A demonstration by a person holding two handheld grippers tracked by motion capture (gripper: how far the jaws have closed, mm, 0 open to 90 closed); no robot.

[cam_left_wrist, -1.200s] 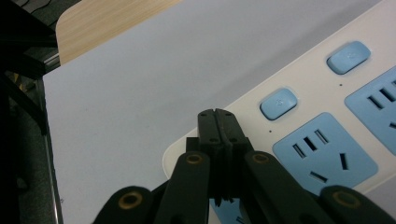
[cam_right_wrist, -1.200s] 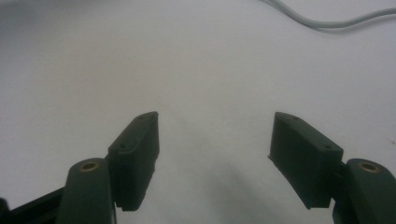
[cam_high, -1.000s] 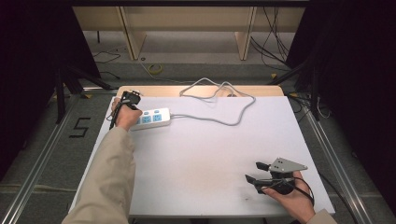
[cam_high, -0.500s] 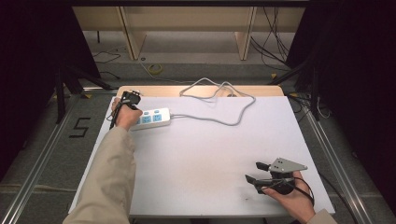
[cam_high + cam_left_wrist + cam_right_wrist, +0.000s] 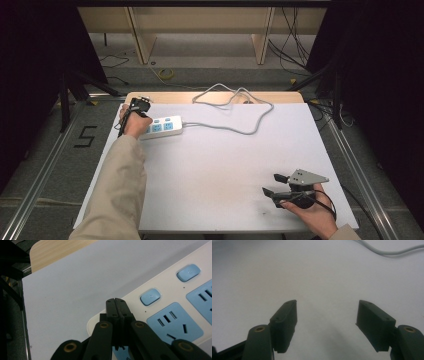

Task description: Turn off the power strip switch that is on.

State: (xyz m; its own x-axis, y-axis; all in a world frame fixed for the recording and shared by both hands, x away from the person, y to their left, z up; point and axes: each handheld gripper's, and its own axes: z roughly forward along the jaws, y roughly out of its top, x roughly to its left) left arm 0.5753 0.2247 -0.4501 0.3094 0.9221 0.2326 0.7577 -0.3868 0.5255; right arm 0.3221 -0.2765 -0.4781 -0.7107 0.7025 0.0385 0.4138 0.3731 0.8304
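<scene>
Power strip [image 5: 161, 127] lies on table [image 5: 210, 165], far left; cord [image 5: 235, 112] runs right; right gripper [image 5: 276, 184] near right.

Beige long sleeve [image 5: 117, 192] on left forearm. Left gripper [image 5: 116, 305]: black jaws, brass-coloured pivot screws. Right gripper [image 5: 327, 322]: black blocky jaws with small screws, grey three-cornered plate [image 5: 306, 176] on top, black cable trailing.

Left gripper [image 5: 116, 305] jaws together, right gripper [image 5: 327, 315] jaws apart
</scene>
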